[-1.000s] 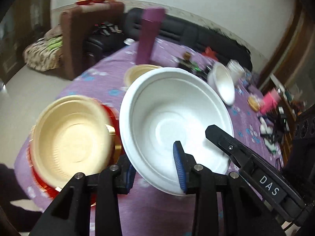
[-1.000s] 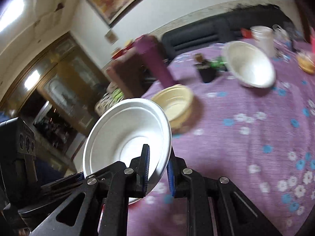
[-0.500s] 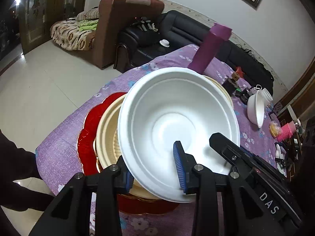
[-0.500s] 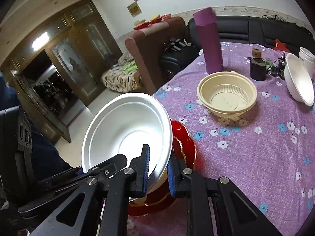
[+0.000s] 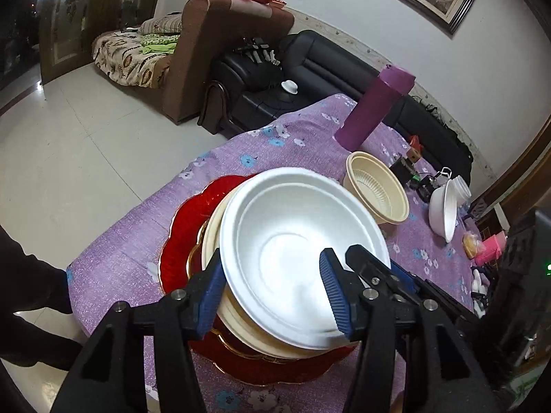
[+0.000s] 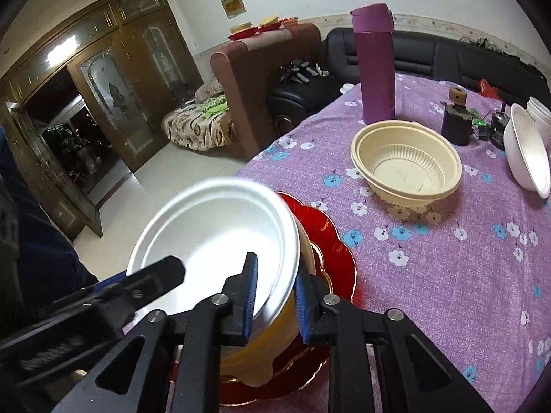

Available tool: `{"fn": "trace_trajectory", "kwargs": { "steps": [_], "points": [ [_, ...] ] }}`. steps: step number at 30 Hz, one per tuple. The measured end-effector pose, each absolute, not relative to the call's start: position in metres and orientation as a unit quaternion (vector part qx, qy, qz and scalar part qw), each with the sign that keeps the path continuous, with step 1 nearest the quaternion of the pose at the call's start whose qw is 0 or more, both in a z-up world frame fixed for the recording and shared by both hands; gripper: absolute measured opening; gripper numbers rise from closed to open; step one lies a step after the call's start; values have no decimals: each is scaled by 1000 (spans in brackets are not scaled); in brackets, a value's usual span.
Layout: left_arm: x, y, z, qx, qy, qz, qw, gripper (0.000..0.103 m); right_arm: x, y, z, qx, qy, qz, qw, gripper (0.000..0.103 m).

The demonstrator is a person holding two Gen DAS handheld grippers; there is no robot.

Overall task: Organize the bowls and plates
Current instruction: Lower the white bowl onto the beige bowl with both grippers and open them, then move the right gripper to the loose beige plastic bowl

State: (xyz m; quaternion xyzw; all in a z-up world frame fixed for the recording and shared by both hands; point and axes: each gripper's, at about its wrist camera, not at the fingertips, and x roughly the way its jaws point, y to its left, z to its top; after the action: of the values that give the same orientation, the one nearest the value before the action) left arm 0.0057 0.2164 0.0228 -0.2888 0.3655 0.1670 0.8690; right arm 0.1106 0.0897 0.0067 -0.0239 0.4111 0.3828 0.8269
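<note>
- Purple flowered tablecloth (image 5: 275,137) over a table in a living room; brown sofa (image 5: 224,34) and black sofa (image 5: 327,69) behind it.
- Left gripper (image 5: 272,296): jaws wide and just been opening, one blue pad outside the near rim of the white bowl (image 5: 286,241), the other inside it, neither pressing.
- Right gripper (image 6: 274,301): jaws narrow and just been opening a little, thin rim of the same bowl between the pads, grip slack.
- White bowl nested in a cream bowl (image 5: 213,230), that one standing on a red plate (image 5: 186,227) with a gold edge, at the near edge of the table.
- At 2 o'clock of the stack in both views: ribbed cream bowl (image 5: 378,189), upright; purple flask (image 5: 375,106) behind it; tilted white bowl (image 5: 442,210) further right.
- Left view only: dark sleeve (image 5: 31,275) at 8 o'clock, pink item (image 5: 489,251) at 3 o'clock.
- Right view only: glazed wooden doors (image 6: 103,103) at 10 o'clock, yellow wall notice (image 6: 234,5) at 12, its writing too small to read.
- Each view catching a black finger of the other gripper over the white bowl.
- Count on the table: two white bowls, two cream bowls, one red plate, one flask.
</note>
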Motion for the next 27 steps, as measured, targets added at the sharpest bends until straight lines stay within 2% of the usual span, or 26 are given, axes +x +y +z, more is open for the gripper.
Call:
{"fn": "trace_trajectory", "kwargs": {
  "steps": [3, 4, 5, 6, 7, 8, 13, 15, 17, 19, 27],
  "points": [
    [0, 214, 28, -287, 356, 167, 874, 64, 105, 93, 7, -39, 397, 379, 835, 28],
    [-2, 213, 30, -282, 352, 171, 876, 66, 103, 95, 7, -46, 391, 378, 838, 33],
    [-5, 211, 33, -278, 346, 174, 879, 71, 101, 96, 8, -53, 382, 375, 843, 44],
    [-7, 210, 36, -274, 340, 178, 882, 74, 99, 96, 8, -58, 375, 375, 846, 51],
    [-8, 209, 38, -269, 334, 182, 885, 75, 97, 96, 9, -63, 367, 373, 850, 63],
    [-10, 208, 40, -266, 330, 186, 886, 77, 96, 95, 10, -67, 358, 367, 856, 70],
    [-20, 214, 44, -286, 321, 184, 884, 78, 98, 80, 22, -47, 341, 359, 867, 71],
    [-24, 216, 45, -293, 316, 184, 883, 78, 100, 65, 34, -21, 336, 357, 871, 75],
    [-27, 218, 46, -301, 314, 182, 882, 79, 104, 48, 43, 3, 328, 348, 878, 86],
    [-30, 218, 46, -310, 312, 181, 880, 81, 108, 31, 49, 21, 324, 336, 884, 90],
    [-30, 208, 42, -330, 312, 160, 876, 83, 162, -46, 14, 101, 398, 258, 875, 90]
  ]
}}
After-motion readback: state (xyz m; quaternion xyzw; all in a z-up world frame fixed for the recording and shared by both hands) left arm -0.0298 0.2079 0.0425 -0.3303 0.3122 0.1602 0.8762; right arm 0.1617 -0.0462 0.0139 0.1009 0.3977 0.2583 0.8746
